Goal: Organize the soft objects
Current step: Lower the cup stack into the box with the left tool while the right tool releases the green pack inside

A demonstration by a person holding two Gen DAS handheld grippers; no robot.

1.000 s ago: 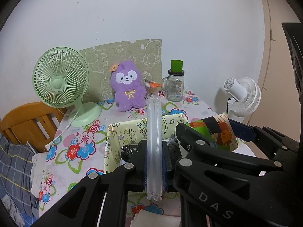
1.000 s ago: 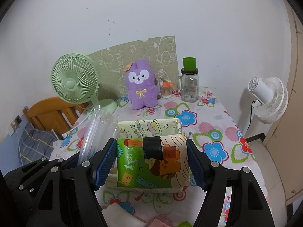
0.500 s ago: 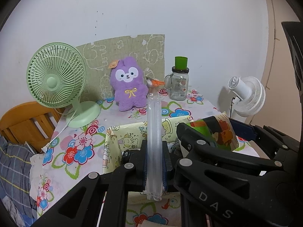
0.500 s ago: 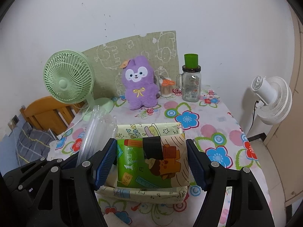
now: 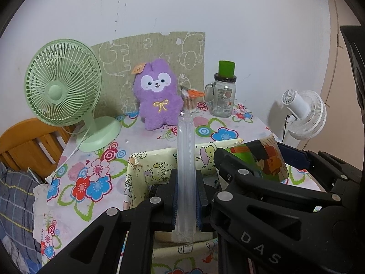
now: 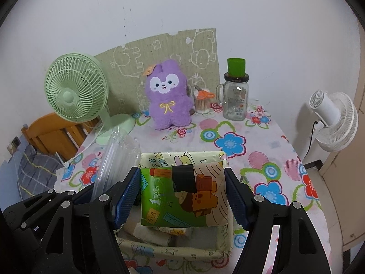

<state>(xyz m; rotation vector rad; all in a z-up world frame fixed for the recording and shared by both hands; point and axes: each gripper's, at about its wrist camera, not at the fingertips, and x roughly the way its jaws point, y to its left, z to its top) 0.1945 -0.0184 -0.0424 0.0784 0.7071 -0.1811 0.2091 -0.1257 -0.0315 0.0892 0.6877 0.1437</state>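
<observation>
Two hand-held grippers are travelling together over a flower-patterned table [image 6: 262,141] toward its far side, and compared with a second ago the green desk fan [image 5: 61,96], the purple plush toy [image 5: 158,96] and the glass jar [image 5: 223,98] against the wall are looming larger in both views, while the pale fabric basket [image 6: 182,157] is now sitting directly beneath the grippers rather than ahead of them. On the left, the left gripper [image 5: 186,199] is clamping shut on a clear plastic sleeve [image 5: 186,159], possibly of stacked cups, which is sticking forward and upward above the basket's near-left corner. To the right, the right gripper [image 6: 183,195] is squeezing a soft green tissue pack [image 6: 182,196] between its blue pads, jaws about half spread around it, holding it just above the basket's open top, where rolled cloths are already lying. Neither grip is changing. Both items are probably about to be lowered into the basket; nothing is released yet. At the far right, a white fan [image 6: 333,121] is standing off the table.
</observation>
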